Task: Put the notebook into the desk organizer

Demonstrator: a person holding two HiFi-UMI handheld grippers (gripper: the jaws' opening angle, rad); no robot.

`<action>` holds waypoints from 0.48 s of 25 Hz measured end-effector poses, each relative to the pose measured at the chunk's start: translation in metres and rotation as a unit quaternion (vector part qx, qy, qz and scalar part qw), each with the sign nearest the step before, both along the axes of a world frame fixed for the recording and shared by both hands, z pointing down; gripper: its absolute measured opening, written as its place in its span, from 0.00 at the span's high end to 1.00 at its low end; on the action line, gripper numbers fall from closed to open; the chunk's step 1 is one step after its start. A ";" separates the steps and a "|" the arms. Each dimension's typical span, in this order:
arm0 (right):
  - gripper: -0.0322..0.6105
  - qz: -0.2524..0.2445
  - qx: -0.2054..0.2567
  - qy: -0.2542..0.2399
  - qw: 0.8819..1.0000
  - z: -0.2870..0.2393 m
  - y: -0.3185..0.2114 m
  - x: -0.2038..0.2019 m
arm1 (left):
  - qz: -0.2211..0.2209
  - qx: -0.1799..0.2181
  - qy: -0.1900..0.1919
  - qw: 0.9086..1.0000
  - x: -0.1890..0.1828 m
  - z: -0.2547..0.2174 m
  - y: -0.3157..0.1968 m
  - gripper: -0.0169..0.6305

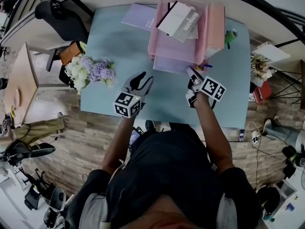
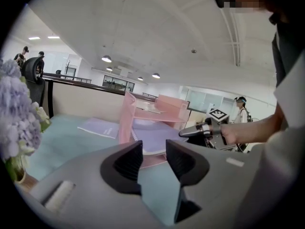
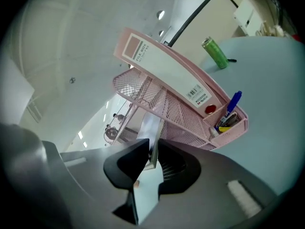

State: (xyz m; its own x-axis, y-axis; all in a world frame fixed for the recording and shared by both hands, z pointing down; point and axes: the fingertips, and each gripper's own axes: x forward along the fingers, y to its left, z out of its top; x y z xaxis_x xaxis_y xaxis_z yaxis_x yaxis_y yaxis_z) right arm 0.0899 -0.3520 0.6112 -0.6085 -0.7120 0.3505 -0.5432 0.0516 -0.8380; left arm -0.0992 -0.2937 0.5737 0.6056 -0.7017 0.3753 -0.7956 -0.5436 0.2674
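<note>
We had the lavender soft-cover notebook (image 1: 169, 64) partly inside the bottom tray of the pink mesh desk organizer (image 1: 153, 37). Its near edge jutted out, pinched in our right gripper's (image 1: 193, 73) closed jaws. What remained, we judged, was to push it home and let go. Our left gripper (image 1: 141, 80) hung empty, jaws slightly apart. A white booklet (image 1: 178, 19) lay in the top tray, and nothing blocked the bottom one.

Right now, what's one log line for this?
left gripper: open, empty | right gripper: shut on notebook | notebook: partly inside desk organizer, lowest tray
</note>
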 end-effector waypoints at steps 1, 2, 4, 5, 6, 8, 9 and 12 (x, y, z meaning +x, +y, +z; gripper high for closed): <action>0.89 0.001 0.004 0.008 1.000 -0.001 0.001 0.001 | -0.001 0.002 0.000 1.000 -0.004 -0.003 0.005 0.69; 0.87 0.003 0.008 0.016 1.000 -0.001 0.002 0.002 | -0.002 0.005 0.000 1.000 -0.008 -0.006 0.009 0.69; 0.77 0.012 0.010 0.032 0.999 -0.003 0.007 0.006 | -0.005 0.012 0.000 1.000 -0.017 -0.013 0.018 0.69; 0.74 0.020 0.010 0.040 0.999 -0.004 0.010 0.008 | -0.006 0.014 0.000 1.000 -0.021 -0.016 0.024 0.69; 0.72 0.030 0.011 0.049 0.998 -0.006 0.015 0.011 | -0.007 0.017 0.001 1.000 -0.026 -0.019 0.029 0.69; 0.71 0.048 0.020 0.062 0.997 -0.013 0.023 0.018 | -0.009 0.023 0.004 1.000 -0.036 -0.027 0.040 0.69; 0.71 0.055 0.026 0.067 0.996 -0.018 0.028 0.022 | -0.009 0.027 0.005 1.000 -0.040 -0.031 0.045 0.69; 0.71 0.063 0.045 0.081 0.994 -0.033 0.042 0.028 | -0.009 0.039 0.008 0.999 -0.050 -0.044 0.061 0.69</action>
